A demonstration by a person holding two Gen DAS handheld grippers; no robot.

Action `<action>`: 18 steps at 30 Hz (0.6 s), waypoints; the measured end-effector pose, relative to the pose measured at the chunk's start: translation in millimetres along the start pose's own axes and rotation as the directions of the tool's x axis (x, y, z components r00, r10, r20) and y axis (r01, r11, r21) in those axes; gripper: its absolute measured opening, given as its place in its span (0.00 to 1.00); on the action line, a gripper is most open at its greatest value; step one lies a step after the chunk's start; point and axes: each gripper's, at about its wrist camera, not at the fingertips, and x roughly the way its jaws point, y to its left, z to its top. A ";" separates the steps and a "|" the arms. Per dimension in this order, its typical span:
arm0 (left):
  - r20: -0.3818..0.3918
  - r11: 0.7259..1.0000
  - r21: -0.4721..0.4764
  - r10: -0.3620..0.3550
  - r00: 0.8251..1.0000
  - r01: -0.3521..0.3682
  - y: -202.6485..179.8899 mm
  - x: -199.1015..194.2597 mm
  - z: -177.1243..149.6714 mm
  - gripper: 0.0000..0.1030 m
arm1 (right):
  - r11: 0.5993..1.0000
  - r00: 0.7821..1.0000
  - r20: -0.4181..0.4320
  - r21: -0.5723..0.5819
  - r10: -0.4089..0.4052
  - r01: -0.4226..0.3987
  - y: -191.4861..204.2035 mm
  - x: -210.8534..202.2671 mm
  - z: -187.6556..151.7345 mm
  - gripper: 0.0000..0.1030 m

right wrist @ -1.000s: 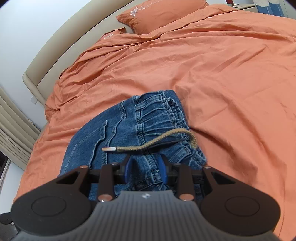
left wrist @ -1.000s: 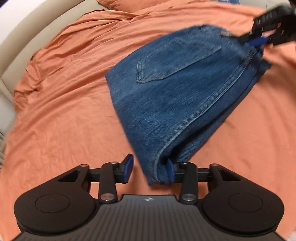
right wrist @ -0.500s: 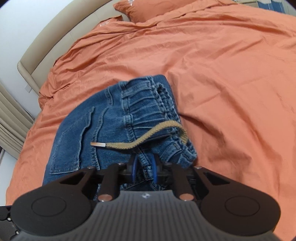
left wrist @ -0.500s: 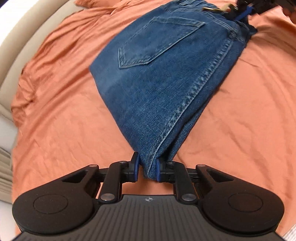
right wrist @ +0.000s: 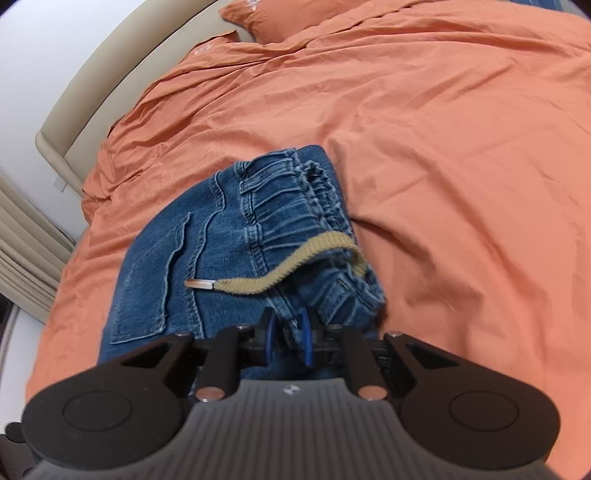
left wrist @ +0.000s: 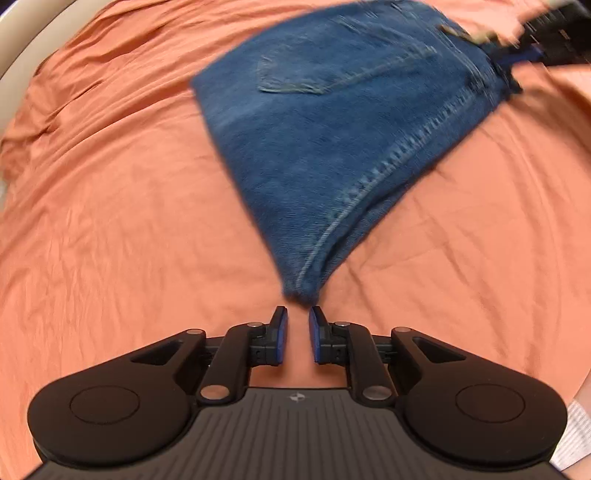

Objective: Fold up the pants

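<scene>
Folded blue denim pants (left wrist: 343, 122) lie on the orange bedsheet (left wrist: 110, 221), back pocket up. My left gripper (left wrist: 295, 334) is open a little and empty, just short of the pants' near corner. In the right wrist view the elastic waistband (right wrist: 295, 221) and a tan drawstring (right wrist: 280, 273) face me. My right gripper (right wrist: 286, 332) has its jaws a little apart with denim at the waistband between them. It also shows at the far right of the left wrist view (left wrist: 546, 40), blurred.
Orange pillows (right wrist: 295, 18) and a beige headboard (right wrist: 122, 81) lie at the far end of the bed. A white wall and beige curtain (right wrist: 26, 258) are at the left. Orange sheet surrounds the pants on all sides.
My left gripper let go of the pants' corner, opened and drew back. My right gripper's jaws parted slightly at the waistband. The pants settled on the sheet.
</scene>
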 end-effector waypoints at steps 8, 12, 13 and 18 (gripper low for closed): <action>0.252 0.952 -0.290 -0.023 0.967 0.098 41.8 -45.0 20.8 0.20 | 0.999 0.999 0.051 0.048 -0.012 0.009 1.2 -41.2 -3.9 0.34; 0.288 0.915 -0.391 0.023 0.957 0.096 49.4 -39.9 44.1 0.26 | 0.998 0.995 0.095 0.064 0.005 -0.011 9.6 -51.9 0.0 0.53; 0.288 0.908 -0.409 0.038 0.957 0.087 49.3 -37.7 49.3 0.27 | 0.999 0.994 0.106 0.052 0.002 -0.007 13.1 -53.1 0.3 0.53; 0.296 0.901 -0.429 0.082 0.951 0.056 40.2 -32.6 69.9 0.29 | 0.992 0.977 0.210 -0.116 -0.022 0.047 44.7 -53.1 0.3 0.50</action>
